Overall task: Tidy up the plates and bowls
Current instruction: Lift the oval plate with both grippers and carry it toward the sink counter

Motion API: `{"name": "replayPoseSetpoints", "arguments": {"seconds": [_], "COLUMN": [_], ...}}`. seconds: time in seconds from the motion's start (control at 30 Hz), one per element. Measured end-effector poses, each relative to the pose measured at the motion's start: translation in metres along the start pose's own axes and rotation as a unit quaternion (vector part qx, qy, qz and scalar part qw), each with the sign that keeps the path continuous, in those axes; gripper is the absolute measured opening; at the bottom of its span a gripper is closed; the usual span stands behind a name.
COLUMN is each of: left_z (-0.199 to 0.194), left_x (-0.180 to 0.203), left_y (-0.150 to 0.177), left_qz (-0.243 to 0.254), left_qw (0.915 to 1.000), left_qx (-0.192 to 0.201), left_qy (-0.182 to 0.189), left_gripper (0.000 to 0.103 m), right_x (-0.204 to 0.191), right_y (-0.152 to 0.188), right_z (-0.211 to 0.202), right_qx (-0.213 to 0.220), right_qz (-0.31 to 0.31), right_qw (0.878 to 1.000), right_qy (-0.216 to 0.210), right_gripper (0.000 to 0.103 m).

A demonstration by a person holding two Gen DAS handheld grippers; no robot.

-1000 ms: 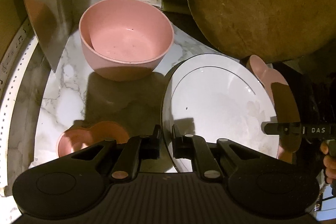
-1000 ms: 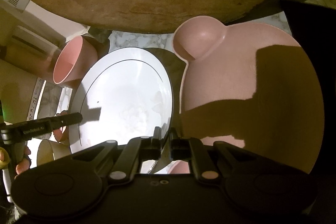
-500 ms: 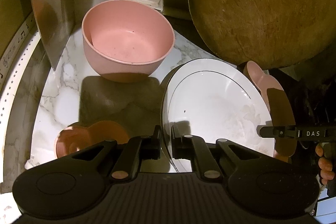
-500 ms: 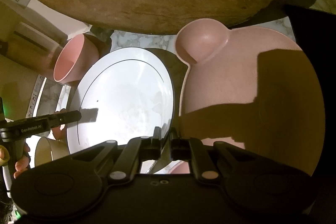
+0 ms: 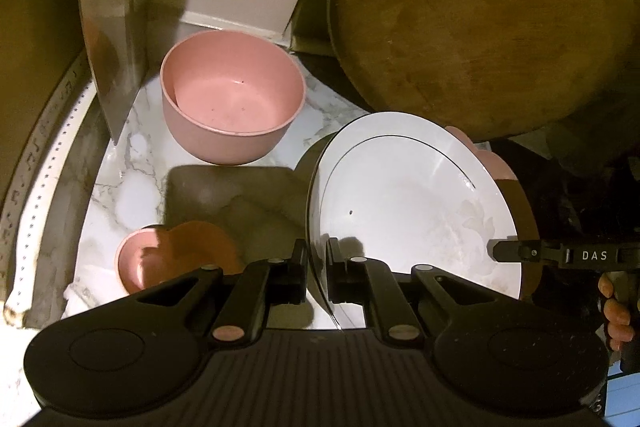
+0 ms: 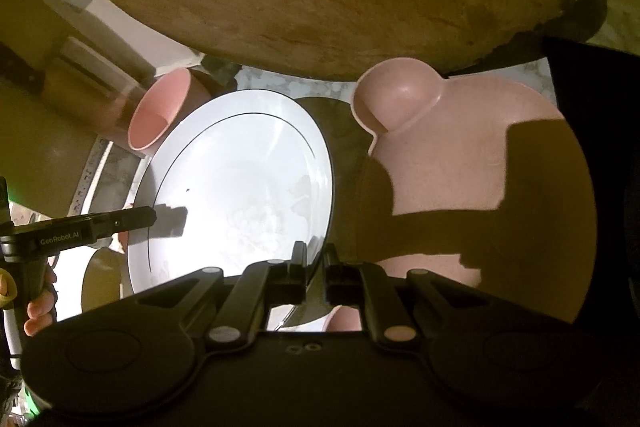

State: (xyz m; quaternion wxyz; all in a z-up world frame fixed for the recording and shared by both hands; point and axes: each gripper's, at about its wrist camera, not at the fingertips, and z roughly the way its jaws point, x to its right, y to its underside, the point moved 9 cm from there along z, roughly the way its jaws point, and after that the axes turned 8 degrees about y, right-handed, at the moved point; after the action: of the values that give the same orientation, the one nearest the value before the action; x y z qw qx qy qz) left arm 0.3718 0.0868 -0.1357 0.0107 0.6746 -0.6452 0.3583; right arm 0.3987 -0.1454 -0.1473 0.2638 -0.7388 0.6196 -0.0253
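Observation:
A white plate point(image 5: 408, 203) with a thin dark ring is held tilted above the marble counter point(image 5: 132, 167). My left gripper point(image 5: 317, 267) is shut on its left rim, and my right gripper point(image 6: 316, 263) is shut on the opposite rim of the white plate point(image 6: 240, 187). Each gripper shows in the other's view: the right gripper point(image 5: 496, 251) and the left gripper point(image 6: 148, 217). A deep pink bowl point(image 5: 232, 107) stands behind the plate. One pink eared plate point(image 6: 460, 171) lies under the right side; another pink eared plate point(image 5: 176, 255) sits at the lower left.
A big round wooden board point(image 5: 480, 19) leans at the back right, close over the plates. A metal panel point(image 5: 108, 27) stands to the left of the bowl. A beige cup point(image 6: 100, 279) sits near the person's hand point(image 6: 36, 311).
The left gripper has risen a little with the plate's rim, so the bowl and counter look farther away. The right gripper has hardly moved. Both grips are unchanged.

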Motion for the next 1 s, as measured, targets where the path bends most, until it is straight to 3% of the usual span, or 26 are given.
{"name": "replayPoseSetpoints", "arguments": {"seconds": [0.5, 1.0], "left_z": [-0.061, -0.126], "left_x": [0.019, -0.012], "left_y": [0.026, 0.073], "left_qz": [-0.001, -0.043], "left_qw": [0.9995, 0.9965], "left_qx": [0.028, 0.059], "left_qy": [-0.013, -0.04], "left_gripper": [0.008, 0.008], "right_x": [-0.027, -0.084], "right_y": [0.017, 0.044], "right_z": [-0.048, -0.052], "right_qx": [0.028, 0.016], "right_qz": [-0.02, -0.063], "right_qw": [0.999, 0.997], "right_qy": [-0.005, -0.028], "right_gripper": [0.006, 0.006]}}
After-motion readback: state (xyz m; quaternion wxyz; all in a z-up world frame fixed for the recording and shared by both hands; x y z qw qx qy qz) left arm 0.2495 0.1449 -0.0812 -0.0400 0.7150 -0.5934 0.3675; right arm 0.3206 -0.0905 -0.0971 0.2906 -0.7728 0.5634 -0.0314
